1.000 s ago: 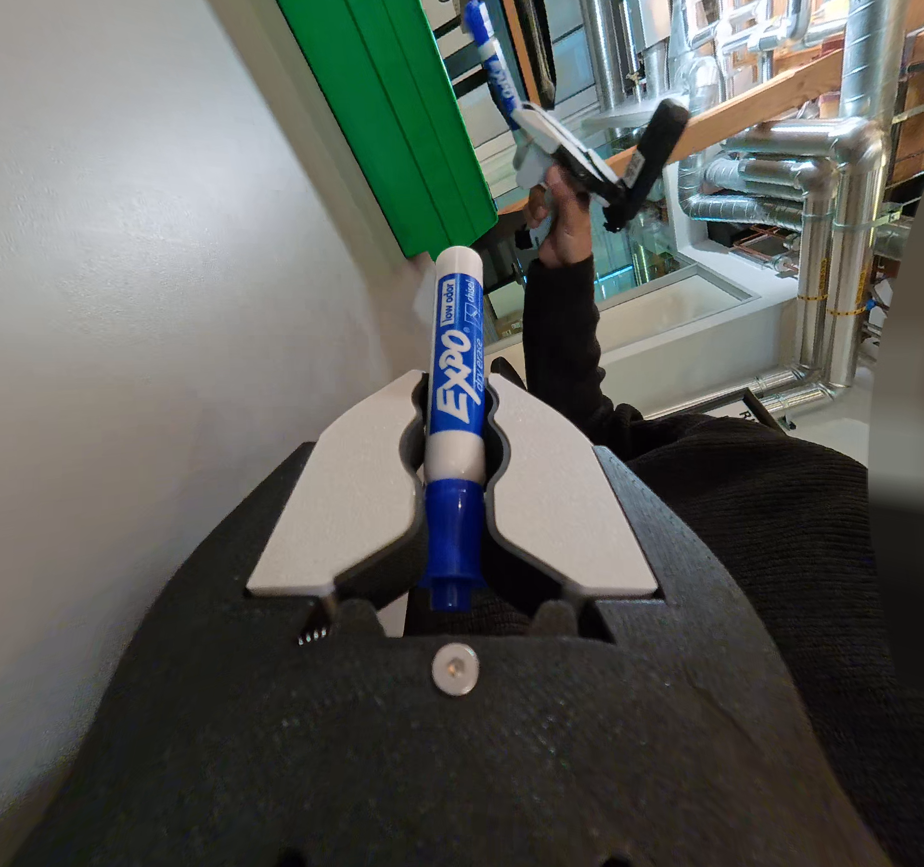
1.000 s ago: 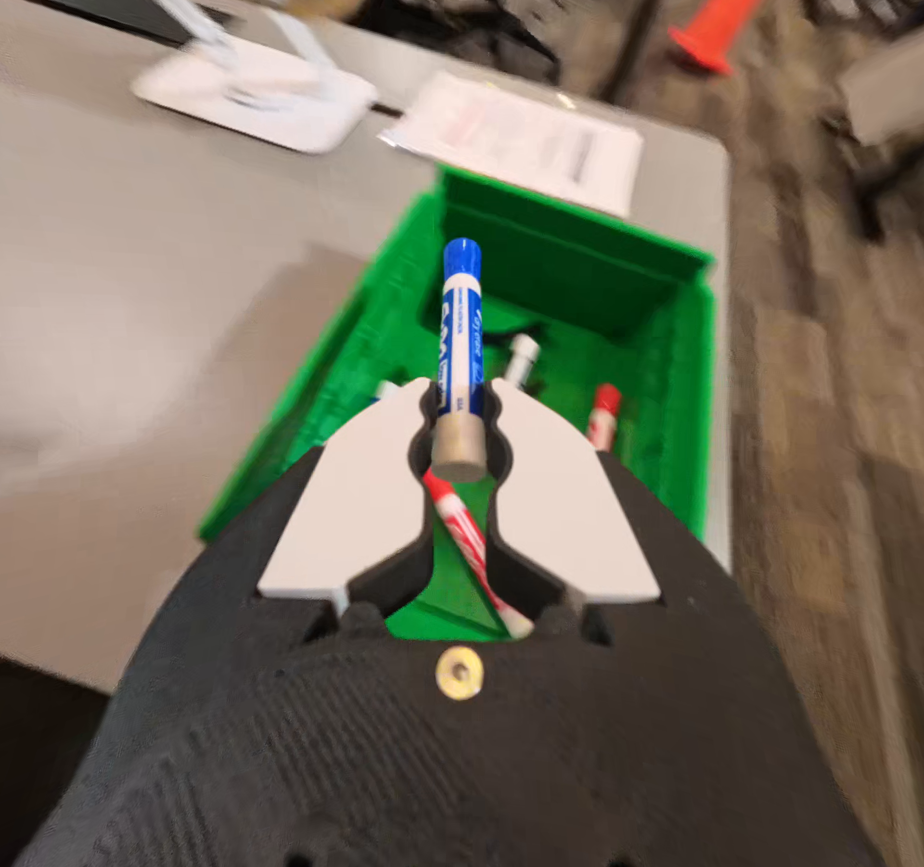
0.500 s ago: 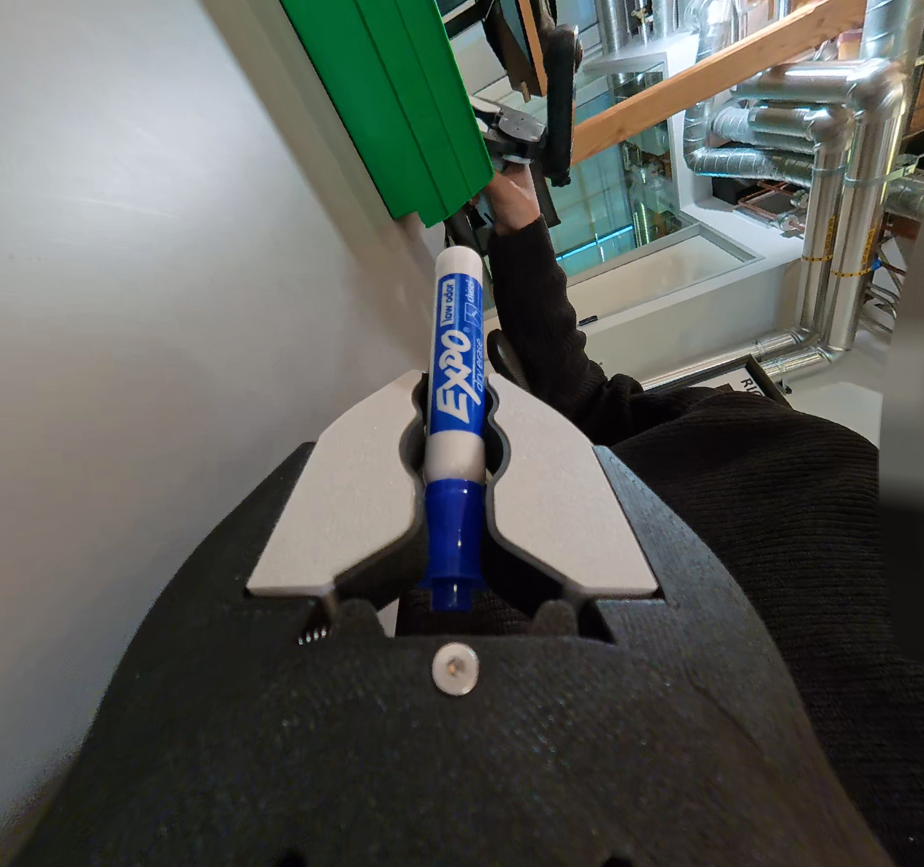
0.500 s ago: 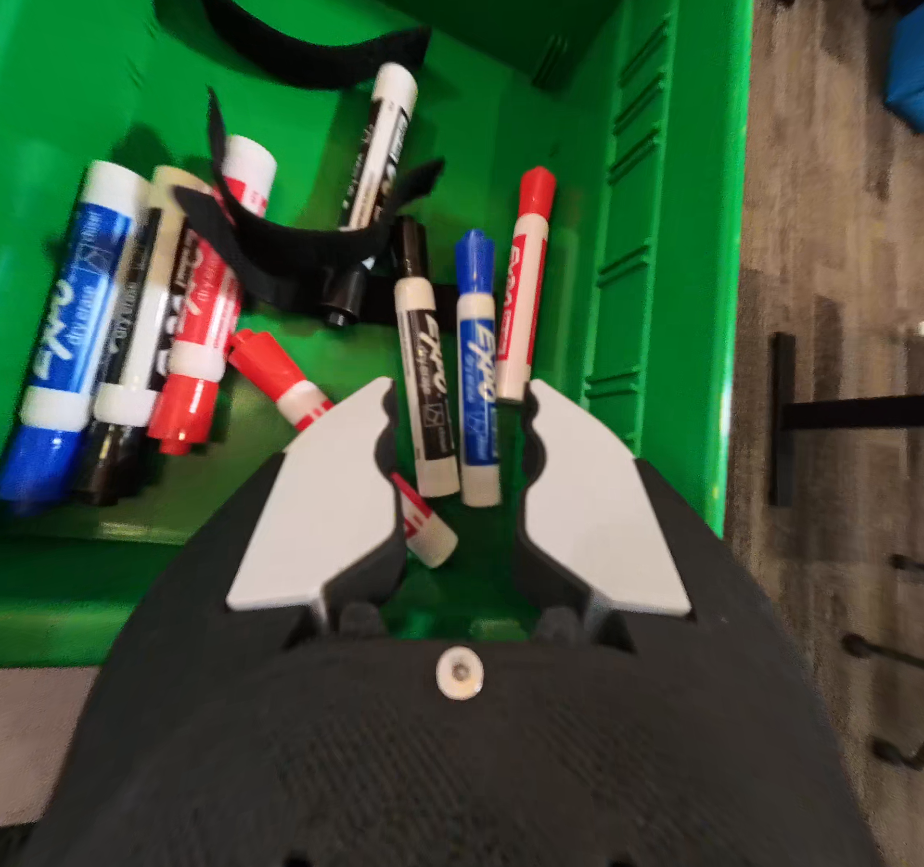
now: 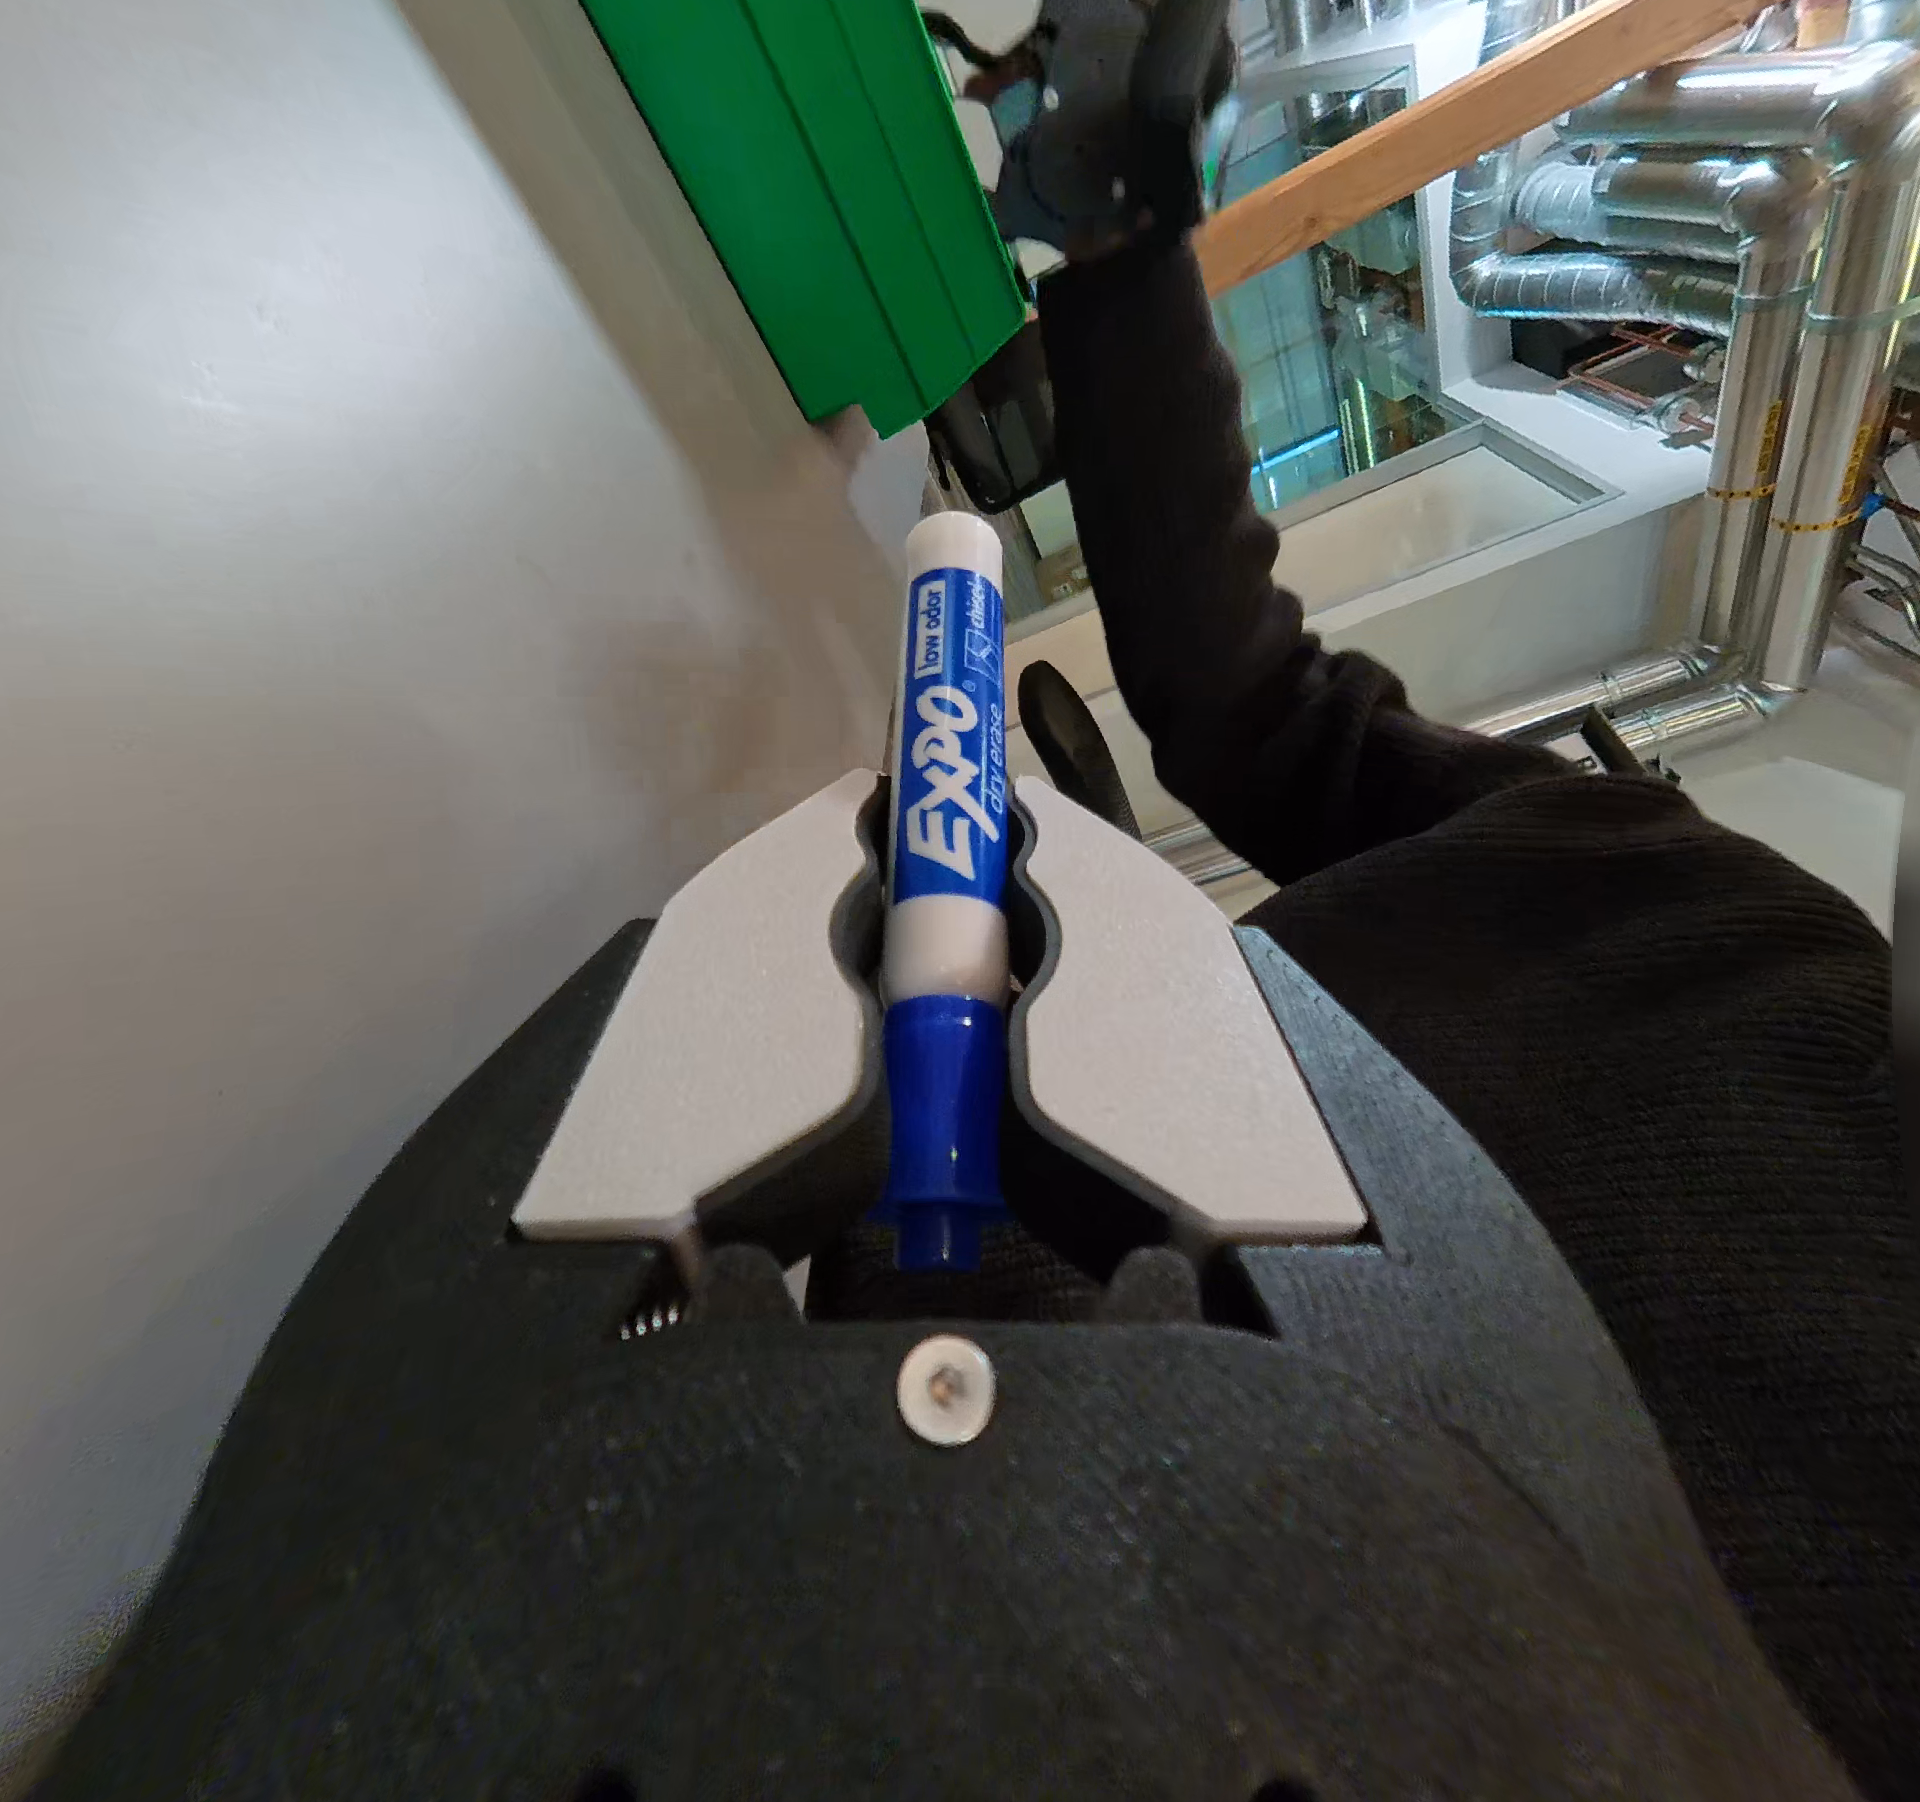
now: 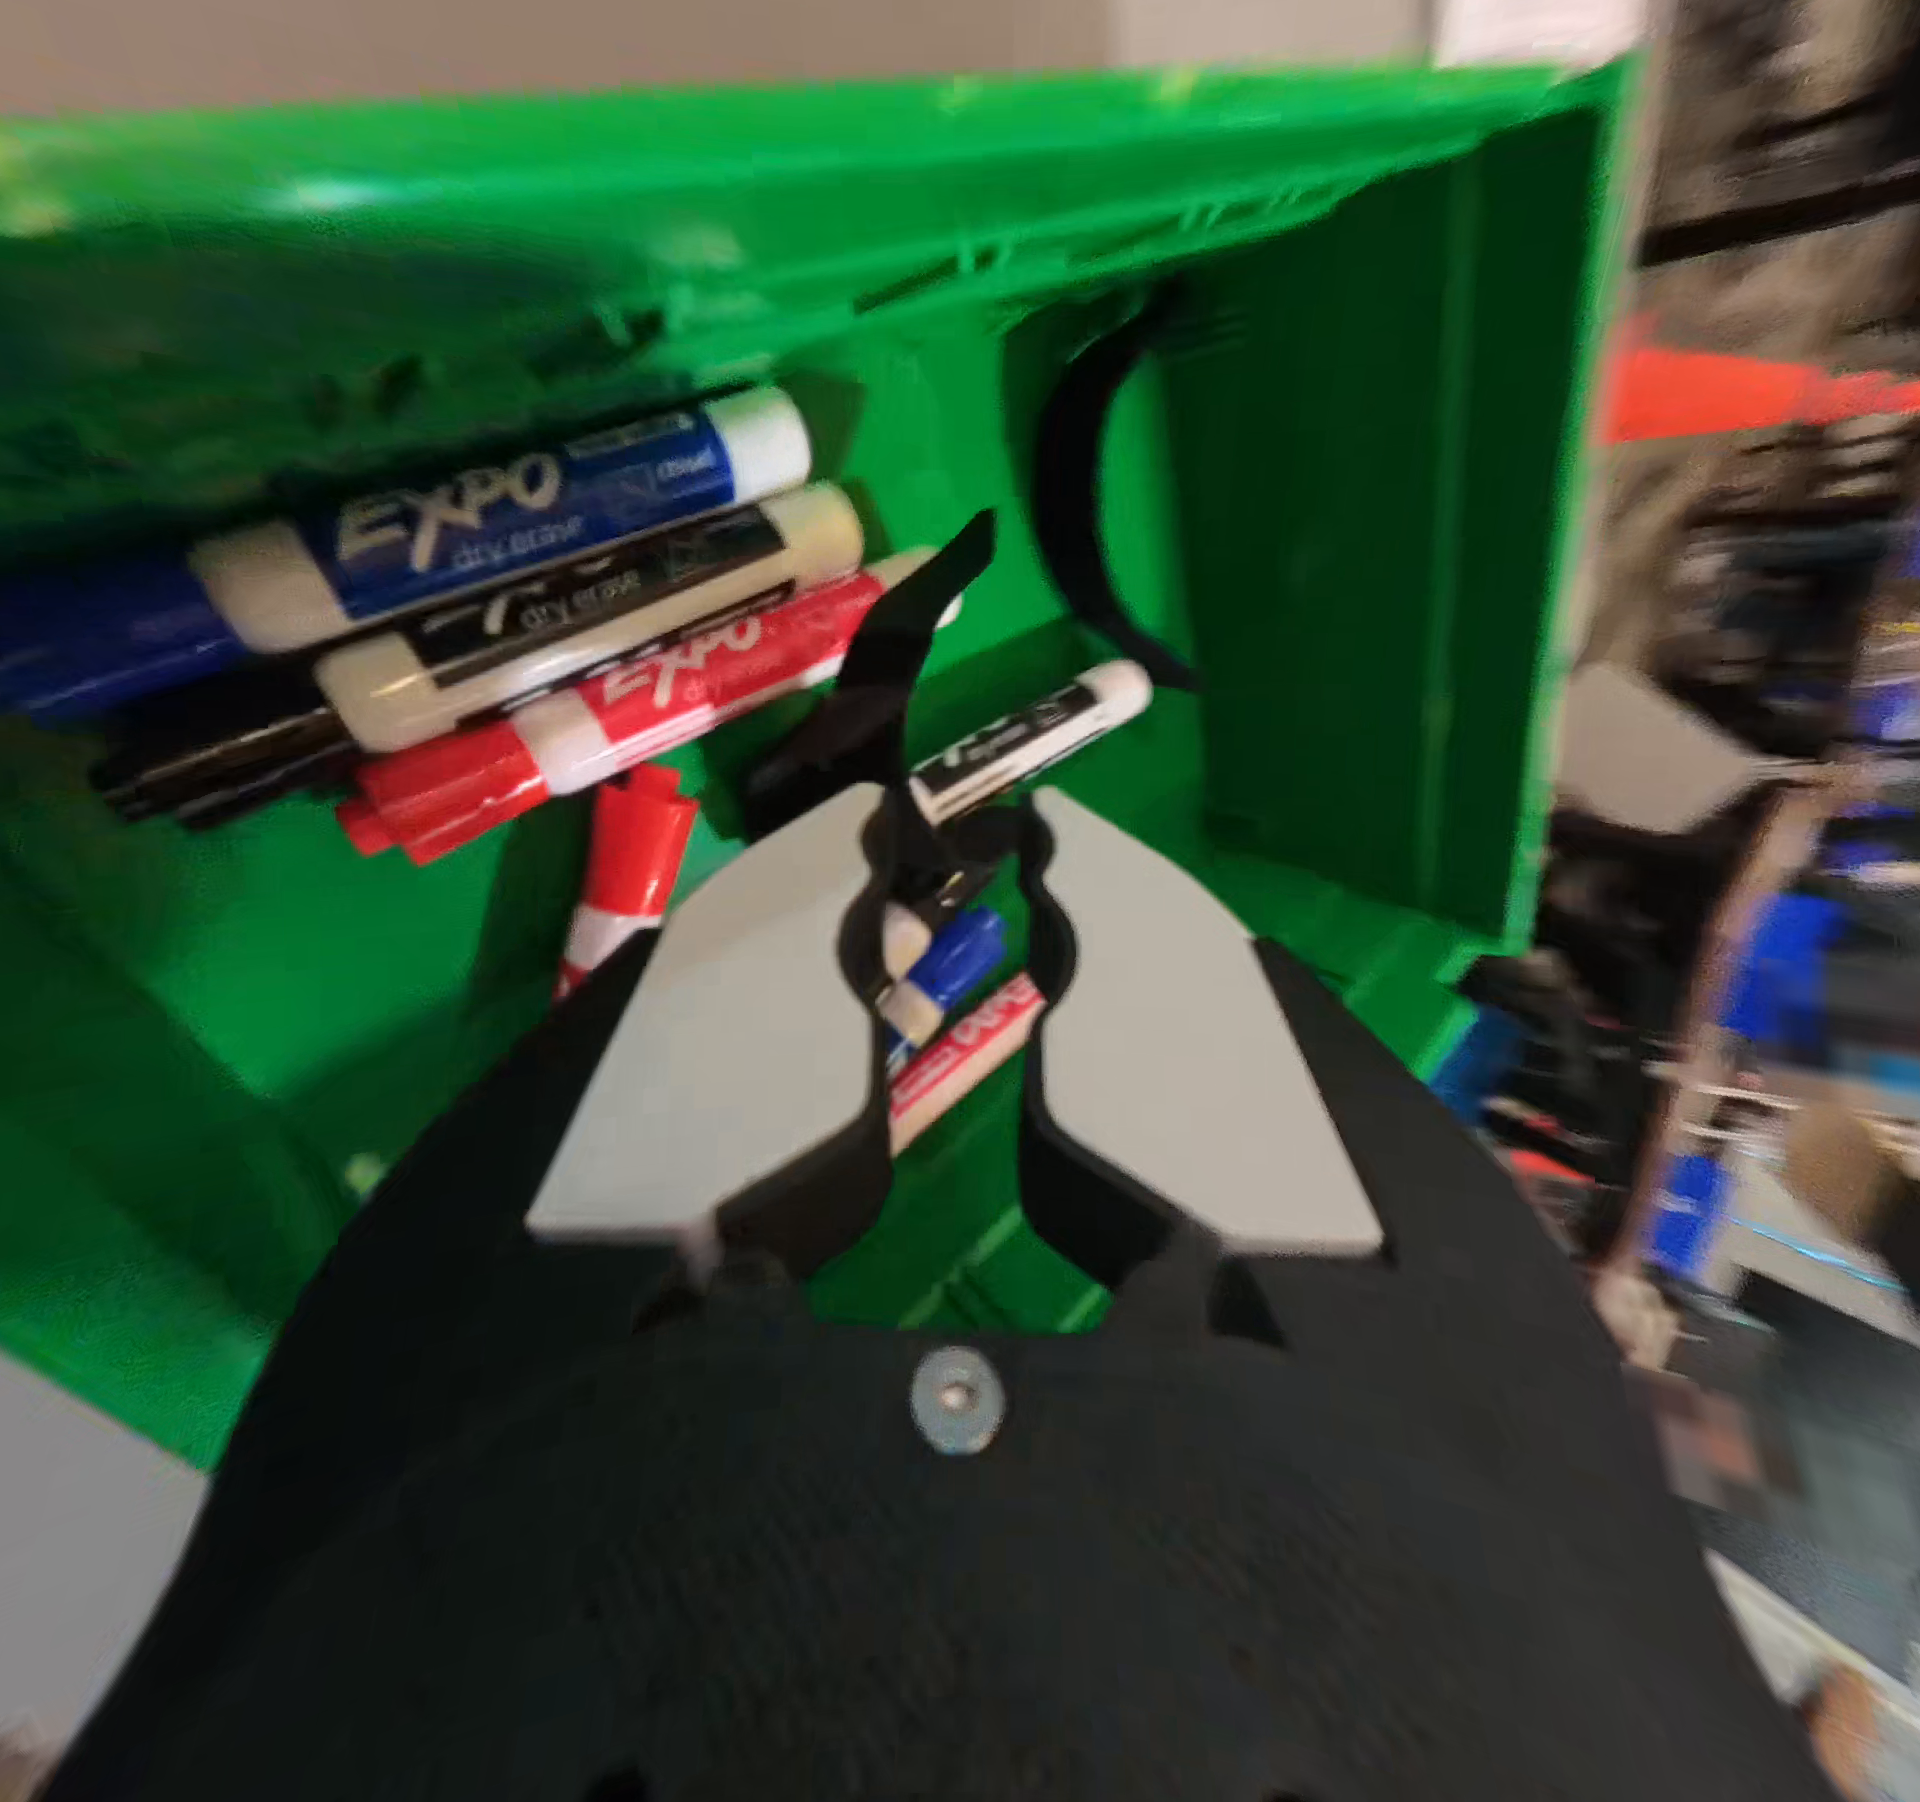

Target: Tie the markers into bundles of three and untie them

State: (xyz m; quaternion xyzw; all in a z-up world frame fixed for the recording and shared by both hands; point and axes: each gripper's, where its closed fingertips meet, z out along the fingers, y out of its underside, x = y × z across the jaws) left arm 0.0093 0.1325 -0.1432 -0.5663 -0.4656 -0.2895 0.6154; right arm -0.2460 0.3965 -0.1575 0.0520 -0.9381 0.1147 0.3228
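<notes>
My left gripper [image 5: 945, 802] is shut on a blue marker [image 5: 943, 672], blue cap toward the camera and white end pointing away, beside a green bin [image 5: 790, 142] on a grey table [image 5: 312, 609]. My right gripper [image 6: 951, 807] hovers inside the bin [image 6: 1351, 505] with its jaws about a marker's width apart. A black strap [image 6: 904, 651] and a black marker [image 6: 1039, 724] lie at its tips. Blur hides whether it grips anything. Blue [image 6: 961, 947] and red [image 6: 961, 1040] markers show below the jaws. The right gripper [image 5: 1039, 69] shows blurred in the left wrist view.
Big blue [image 6: 499, 516], black [image 6: 582, 609] and red [image 6: 665, 692] markers lie stacked at the bin's left. A second strap [image 6: 1070, 505] curls by the bin wall. A person's dark sleeve [image 5: 1164, 557] reaches to the bin. Metal pipes [image 5: 1766, 402] stand beyond. The grippers' ends are close to 35 cm from one another.
My right gripper let its blue marker go into the bin, then turned and drew its jaws closer together. My left gripper has kept still with its marker.
</notes>
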